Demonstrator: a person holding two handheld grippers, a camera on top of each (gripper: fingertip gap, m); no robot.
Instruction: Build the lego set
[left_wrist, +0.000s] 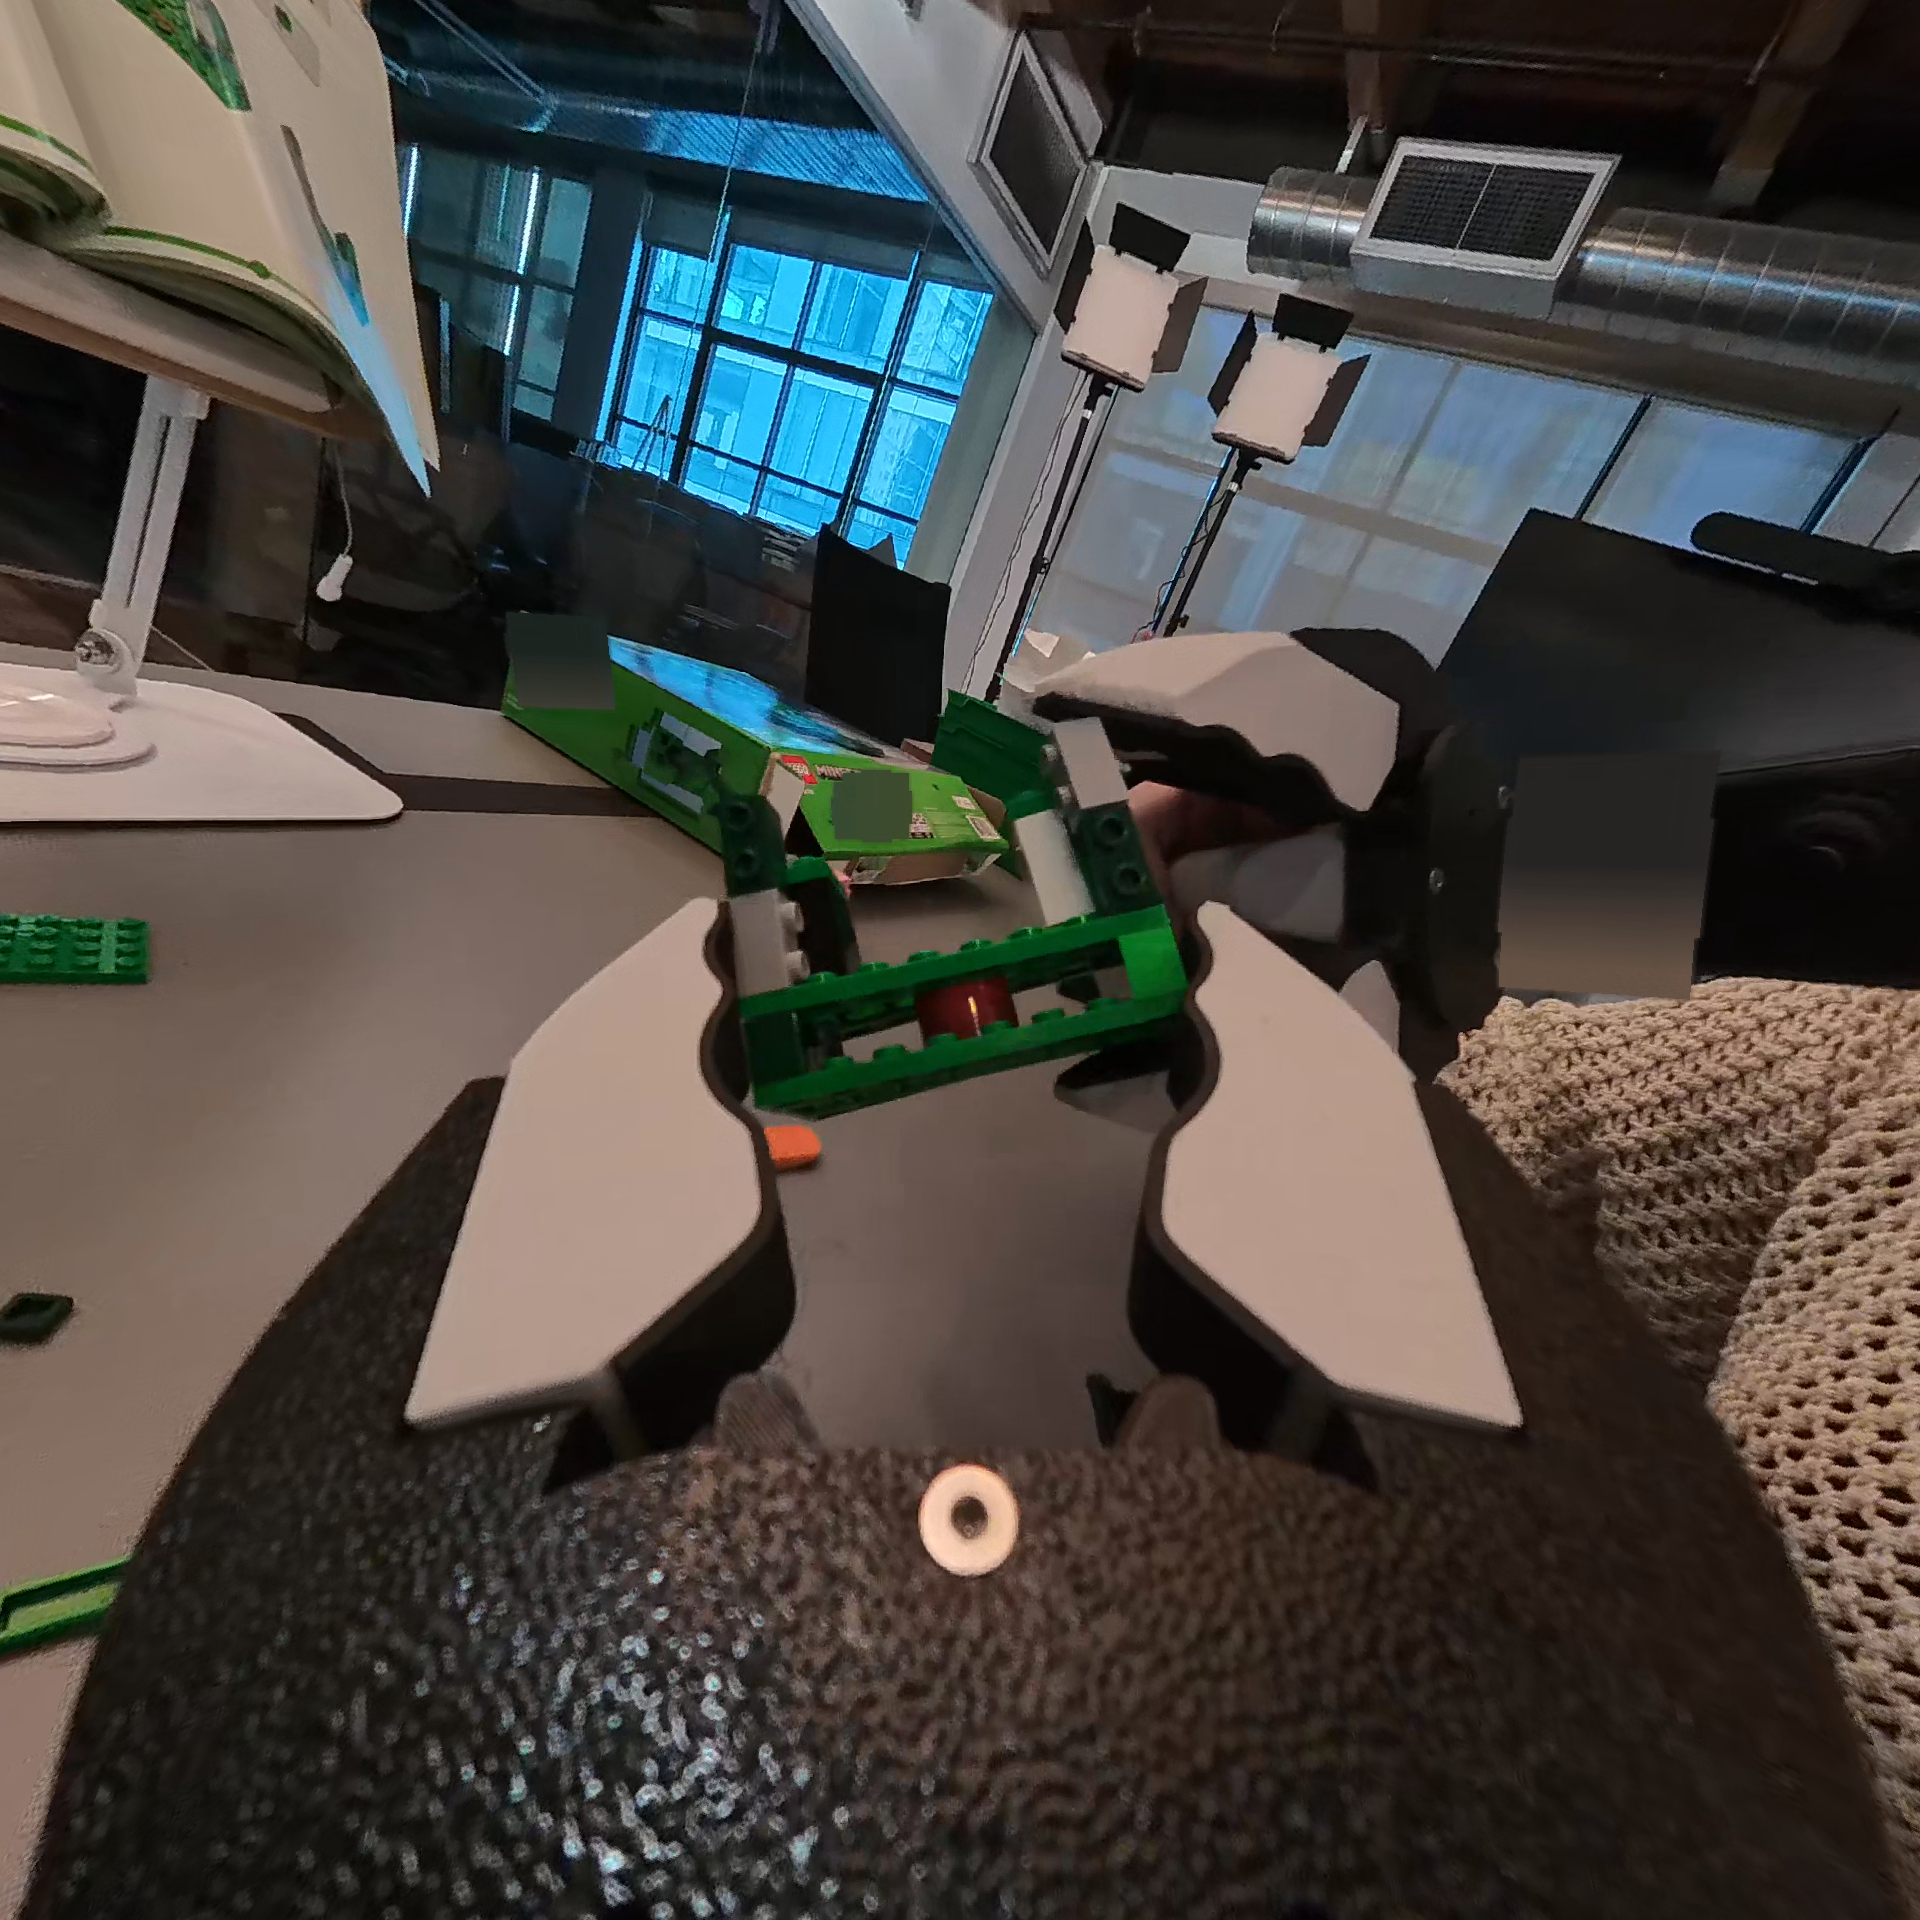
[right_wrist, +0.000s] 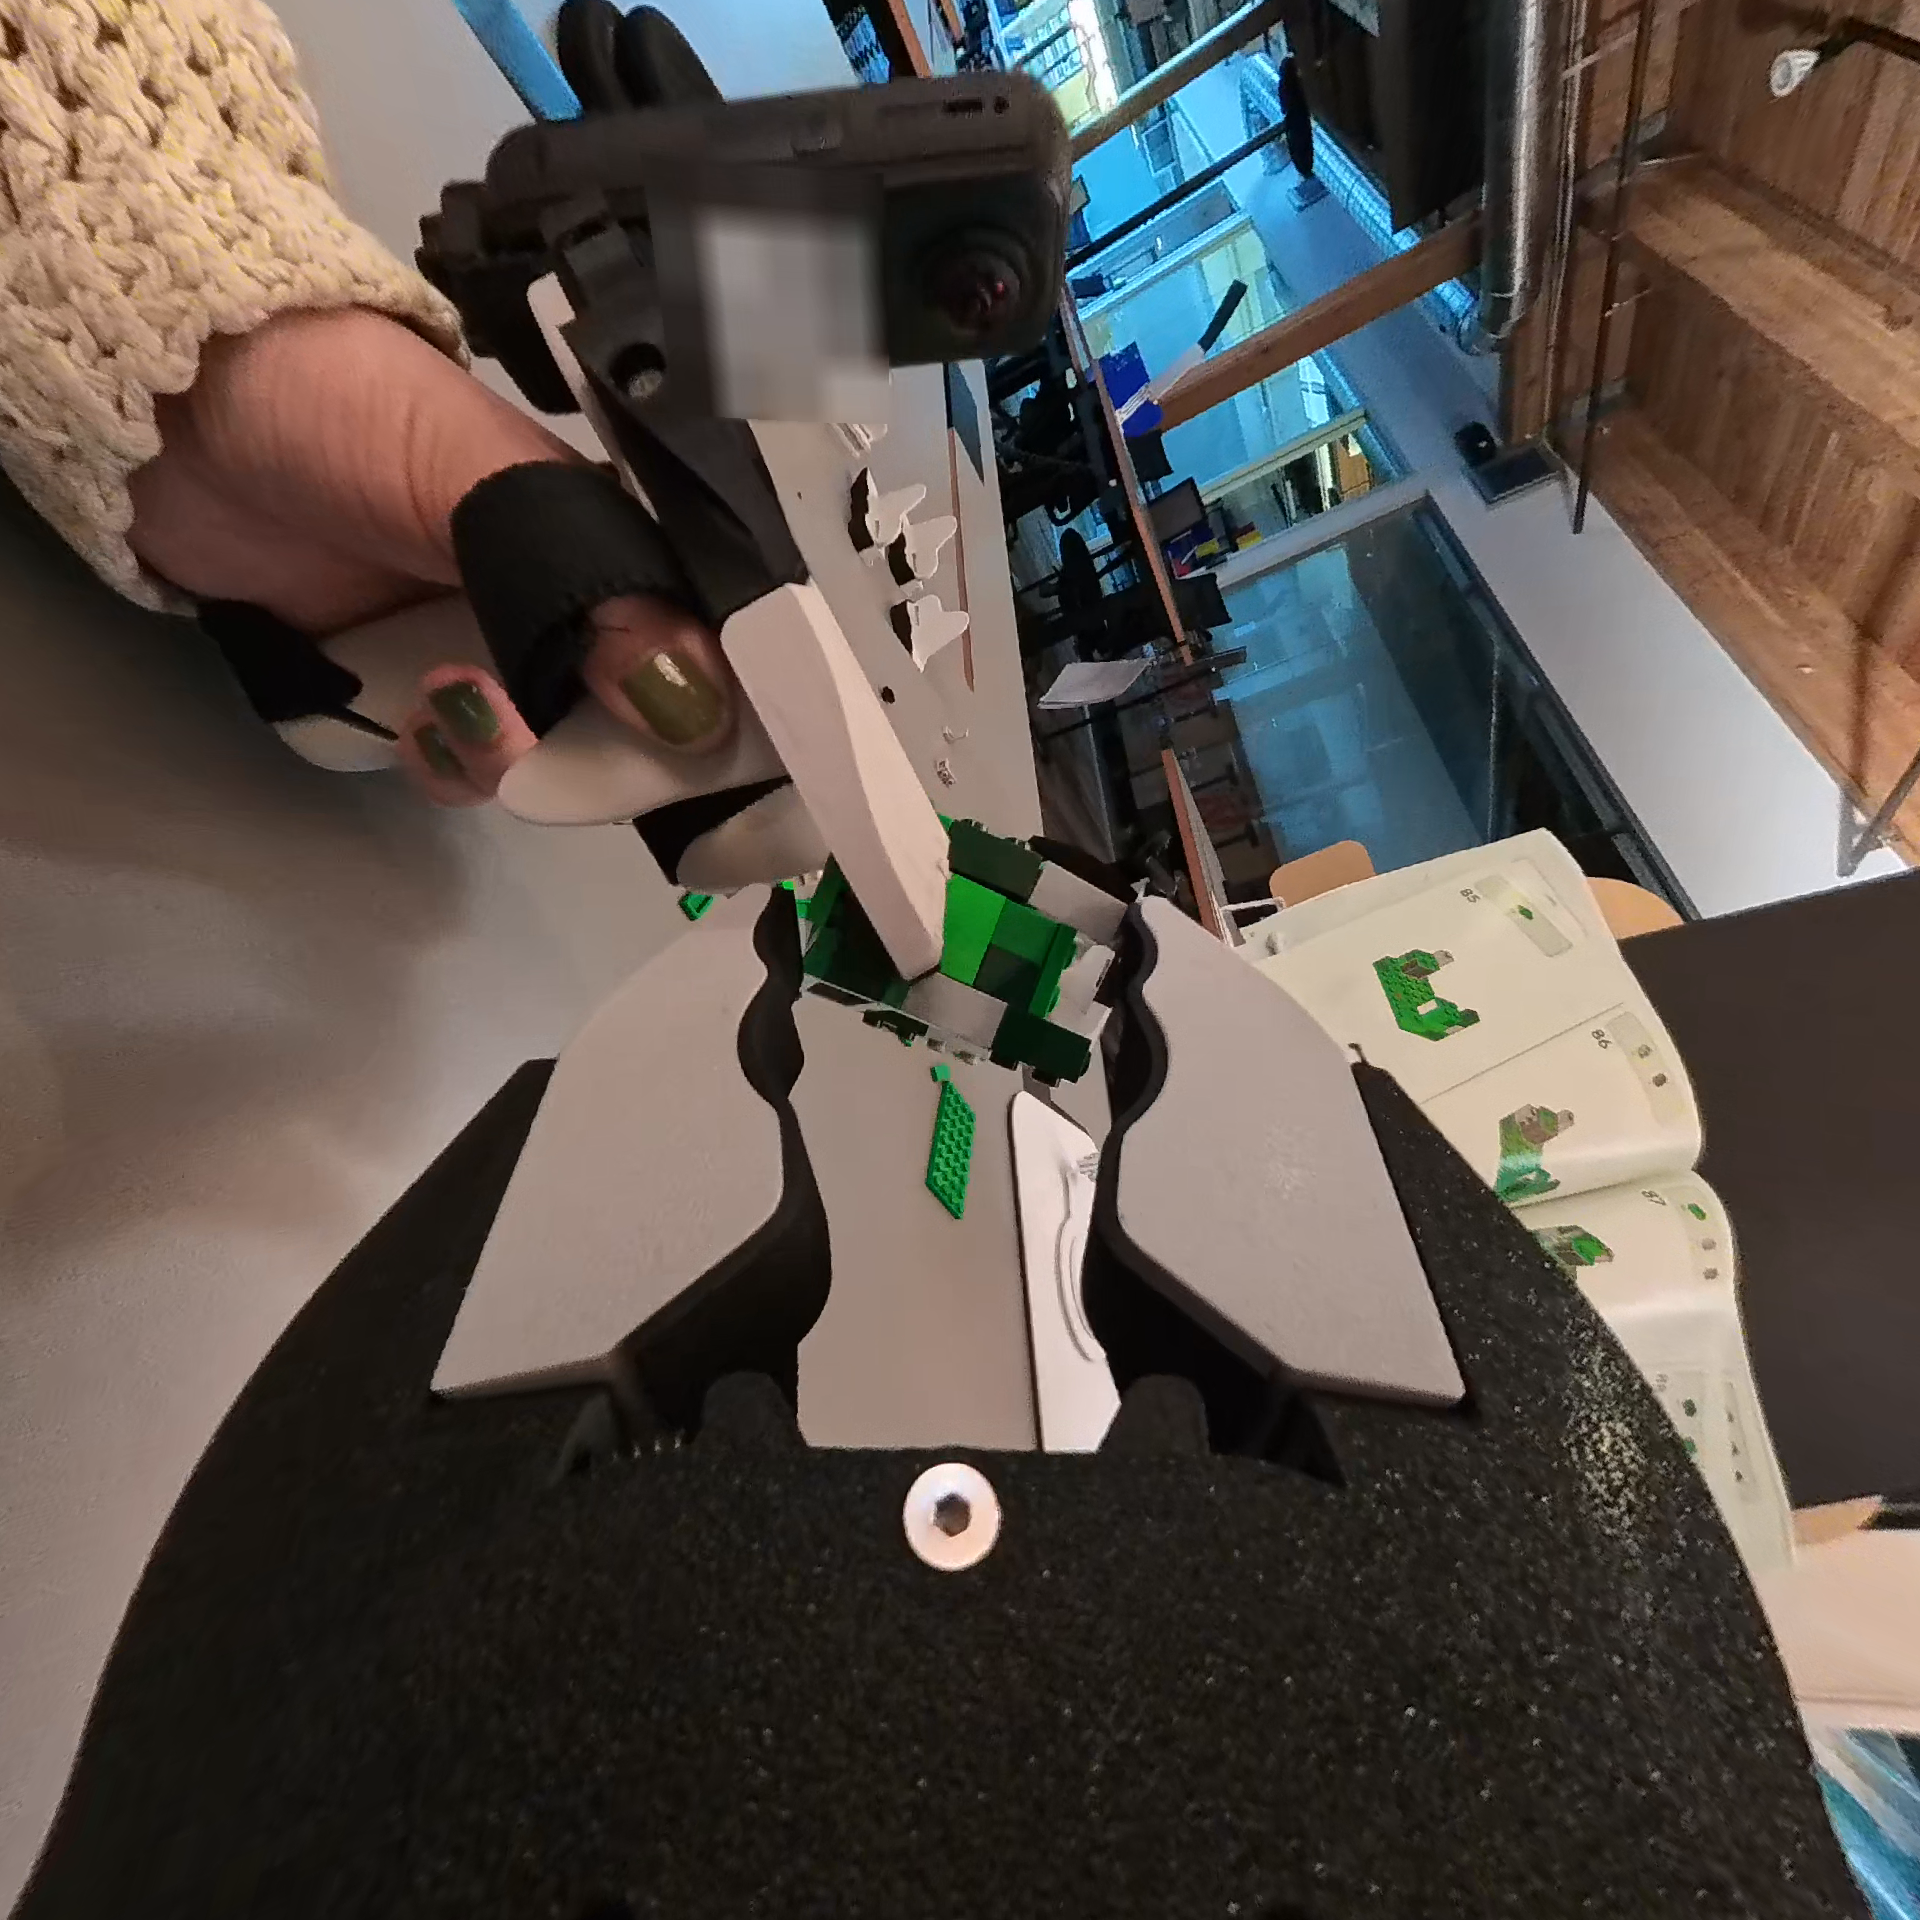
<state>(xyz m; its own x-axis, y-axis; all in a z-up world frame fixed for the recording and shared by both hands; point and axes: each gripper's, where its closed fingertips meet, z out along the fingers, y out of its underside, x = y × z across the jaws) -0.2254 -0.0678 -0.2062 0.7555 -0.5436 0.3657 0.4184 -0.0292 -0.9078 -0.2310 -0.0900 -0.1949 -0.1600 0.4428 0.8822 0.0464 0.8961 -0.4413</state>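
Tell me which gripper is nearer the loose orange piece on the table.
Left. The left gripper holds the green lego build just above the orange piece. The right gripper grips the build's far upper end, farther from it.

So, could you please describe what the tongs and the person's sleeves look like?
Both tongs, left and right, have flat pale grey fingers with wavy black inner pads on a speckled black body with a central white-ringed screw. The sleeve is cream open knit; a black strap crosses the hand.

Green lego build (left_wrist: 961, 1013), red piece inside, tilted, held above table
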